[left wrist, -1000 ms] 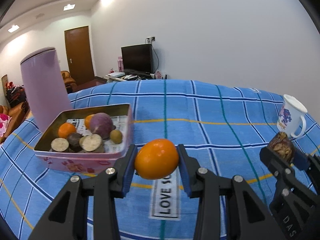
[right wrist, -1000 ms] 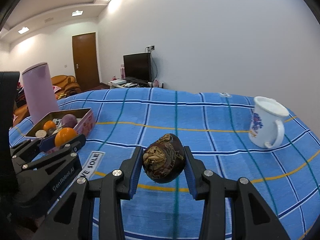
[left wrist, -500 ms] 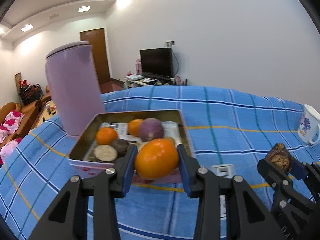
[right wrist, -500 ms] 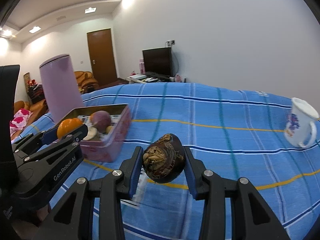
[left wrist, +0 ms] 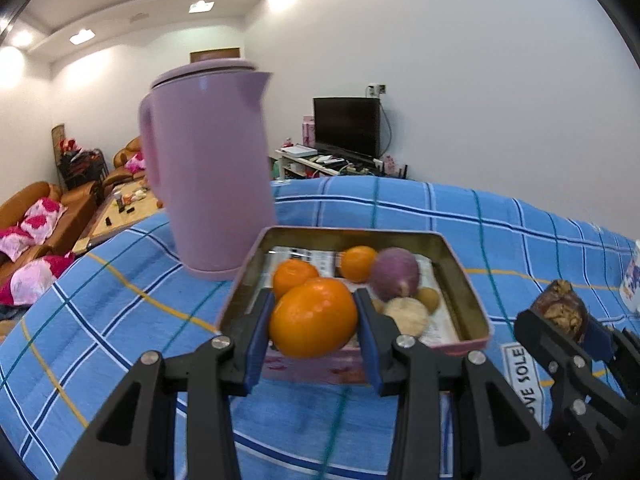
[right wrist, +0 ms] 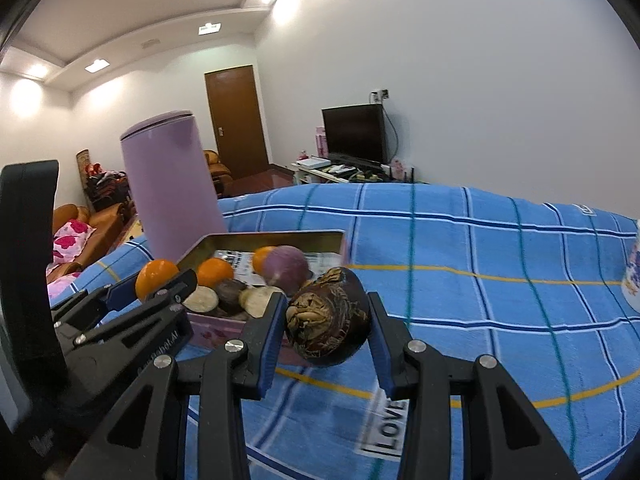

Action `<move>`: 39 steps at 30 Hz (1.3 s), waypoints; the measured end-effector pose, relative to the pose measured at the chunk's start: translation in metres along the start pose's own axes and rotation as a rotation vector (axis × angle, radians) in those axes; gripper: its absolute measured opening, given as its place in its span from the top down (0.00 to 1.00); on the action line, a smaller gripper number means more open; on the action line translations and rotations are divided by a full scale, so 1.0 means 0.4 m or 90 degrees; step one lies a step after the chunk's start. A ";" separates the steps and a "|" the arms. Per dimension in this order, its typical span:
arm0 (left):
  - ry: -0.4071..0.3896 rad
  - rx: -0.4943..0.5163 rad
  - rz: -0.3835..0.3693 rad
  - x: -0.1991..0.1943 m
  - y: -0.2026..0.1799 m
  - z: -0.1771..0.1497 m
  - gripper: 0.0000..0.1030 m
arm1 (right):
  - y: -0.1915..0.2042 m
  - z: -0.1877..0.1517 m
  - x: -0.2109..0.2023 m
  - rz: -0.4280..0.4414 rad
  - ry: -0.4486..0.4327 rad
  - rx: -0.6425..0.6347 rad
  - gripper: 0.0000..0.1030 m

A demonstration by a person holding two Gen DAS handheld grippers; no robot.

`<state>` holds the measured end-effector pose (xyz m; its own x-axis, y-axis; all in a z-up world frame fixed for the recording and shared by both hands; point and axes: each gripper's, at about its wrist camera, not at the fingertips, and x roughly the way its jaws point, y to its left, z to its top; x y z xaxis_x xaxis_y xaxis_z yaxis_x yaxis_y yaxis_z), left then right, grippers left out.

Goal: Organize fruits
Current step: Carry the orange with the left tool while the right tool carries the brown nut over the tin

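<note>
The left hand-held gripper (left wrist: pixel 314 326) clamps a smooth round orange (left wrist: pixel 313 317) just before the near wall of the rectangular metal tin (left wrist: pixel 468 280). The right hand-held gripper (right wrist: pixel 327 330) grips a dark, wrinkled passion fruit (right wrist: pixel 328 317) beside the tin, above the blue checked cloth (right wrist: pixel 480 280).

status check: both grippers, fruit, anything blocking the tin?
Left gripper shut on orange, at tin's near edge. Right gripper shut on dark fruit, beside tin. Purple jug behind tin, not blocking.

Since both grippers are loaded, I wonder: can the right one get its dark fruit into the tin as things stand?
Probably yes: the right gripper holds the dark fruit beside the tin; the left gripper hangs at the other end.
</note>
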<state>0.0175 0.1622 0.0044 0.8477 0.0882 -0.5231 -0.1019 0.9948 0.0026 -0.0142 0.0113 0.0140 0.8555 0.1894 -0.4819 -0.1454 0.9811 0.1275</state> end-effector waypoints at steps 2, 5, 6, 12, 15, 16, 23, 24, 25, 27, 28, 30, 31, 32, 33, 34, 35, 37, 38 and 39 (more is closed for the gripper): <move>0.003 -0.011 0.002 0.008 0.028 0.008 0.59 | 0.017 0.003 0.008 0.006 -0.001 -0.009 0.59; -0.001 -0.015 0.017 0.023 0.055 0.025 0.59 | 0.036 0.015 0.025 0.016 -0.005 -0.010 0.59; -0.005 -0.013 0.023 0.029 0.060 0.033 0.59 | 0.038 0.022 0.033 0.019 -0.008 -0.002 0.59; 0.003 -0.008 0.027 0.078 0.054 0.072 0.59 | 0.038 0.069 0.093 0.017 -0.011 0.036 0.59; 0.007 -0.004 0.031 0.107 0.042 0.084 0.59 | 0.036 0.083 0.113 0.010 -0.021 0.040 0.59; 0.010 -0.005 0.032 0.118 0.040 0.086 0.59 | 0.035 0.087 0.120 0.010 -0.022 0.040 0.59; 0.028 0.009 0.046 0.170 0.015 0.083 0.59 | 0.027 0.077 0.160 -0.009 -0.012 0.011 0.59; 0.032 0.007 0.043 0.177 0.014 0.082 0.59 | 0.022 0.079 0.172 -0.008 -0.003 0.021 0.59; 0.035 0.003 0.040 0.183 0.015 0.081 0.59 | 0.018 0.081 0.182 -0.007 0.004 0.022 0.59; 0.040 0.000 0.036 0.190 0.017 0.080 0.59 | 0.028 0.082 0.205 -0.005 0.019 0.009 0.59; 0.039 0.002 0.037 0.192 0.017 0.078 0.59 | 0.033 0.081 0.216 0.000 0.028 0.004 0.59; 0.038 0.008 0.037 0.195 0.016 0.076 0.59 | 0.040 0.075 0.230 0.009 0.039 -0.003 0.59; 0.039 0.009 0.036 0.200 0.016 0.077 0.59 | 0.043 0.073 0.237 0.010 0.044 -0.007 0.59; 0.043 0.009 0.035 0.207 0.016 0.078 0.59 | 0.045 0.072 0.242 0.010 0.049 -0.011 0.59; 0.047 0.009 0.035 0.213 0.015 0.079 0.59 | 0.045 0.072 0.248 0.007 0.052 -0.012 0.59; 0.051 0.010 0.033 0.219 0.016 0.080 0.59 | 0.045 0.074 0.256 0.005 0.056 -0.015 0.59; 0.055 0.011 0.030 0.224 0.016 0.080 0.59 | 0.045 0.075 0.262 0.003 0.060 -0.018 0.59; 0.059 0.019 0.027 0.227 0.011 0.078 0.59 | 0.047 0.076 0.278 -0.001 0.071 -0.024 0.59; 0.060 0.023 0.029 0.228 0.010 0.077 0.59 | 0.046 0.076 0.284 -0.001 0.076 -0.025 0.59; 0.060 0.025 0.030 0.229 0.009 0.077 0.59 | 0.046 0.078 0.292 -0.001 0.081 -0.026 0.59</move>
<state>0.1107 0.1756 -0.0174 0.7894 0.1322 -0.5995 -0.1190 0.9910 0.0618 0.0986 0.0503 -0.0130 0.7858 0.1890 -0.5889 -0.1665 0.9817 0.0929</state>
